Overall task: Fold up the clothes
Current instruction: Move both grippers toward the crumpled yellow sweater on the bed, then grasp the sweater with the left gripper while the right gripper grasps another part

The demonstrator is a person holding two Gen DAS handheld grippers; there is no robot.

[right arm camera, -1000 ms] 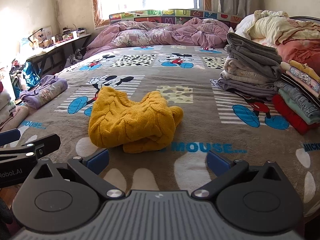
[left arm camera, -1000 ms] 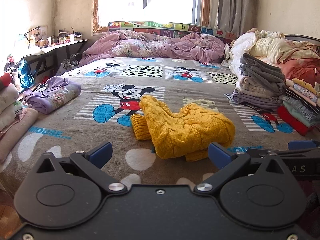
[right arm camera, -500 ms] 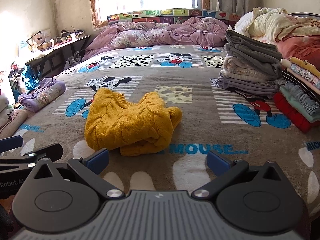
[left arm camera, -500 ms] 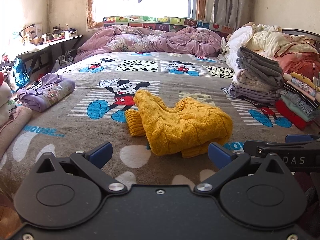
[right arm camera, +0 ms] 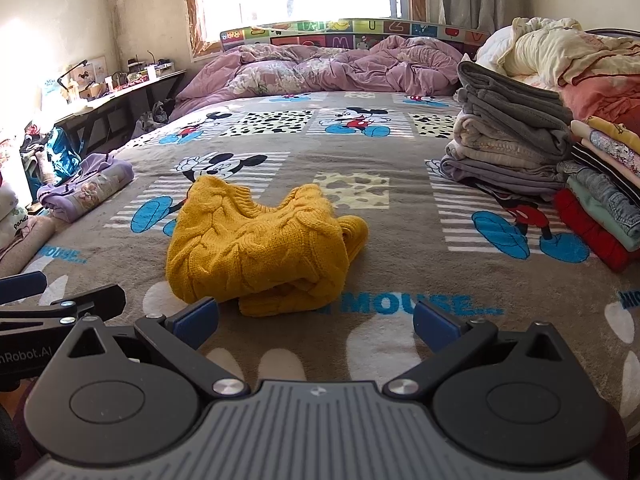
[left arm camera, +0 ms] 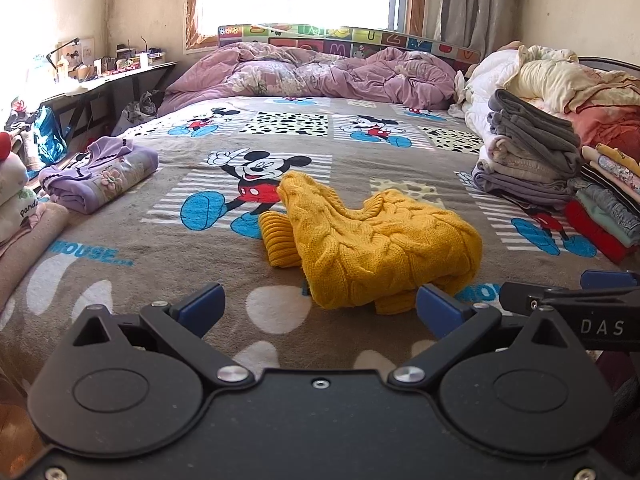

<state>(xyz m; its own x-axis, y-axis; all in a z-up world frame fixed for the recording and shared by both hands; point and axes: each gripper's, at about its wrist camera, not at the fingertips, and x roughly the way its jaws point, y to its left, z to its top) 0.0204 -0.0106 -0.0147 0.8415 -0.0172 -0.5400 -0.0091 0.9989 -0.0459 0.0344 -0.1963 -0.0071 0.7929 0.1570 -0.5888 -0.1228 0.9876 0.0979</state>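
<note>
A: Where's the mustard-yellow cable-knit sweater [left arm camera: 384, 248]?

B: Bunched in a loose fold on the brown cartoon-mouse blanket [right arm camera: 400, 168] covering the bed, mid-bed, just ahead of both tools.

A: Fingers?

B: Left gripper [left arm camera: 318, 310] spread wide, holding nothing. Right gripper [right arm camera: 316, 320] likewise wide and empty. Neither touches the knit.

A: Surroundings?

B: Stack of folded grey garments [right arm camera: 508, 140] on the right, folded lilac top [left arm camera: 100, 176] on the left, both well apart from it.

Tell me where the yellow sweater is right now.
The yellow sweater lies mid-bed on the Mickey blanket, just ahead of both open tongs, left of the grey folded stack.
</note>
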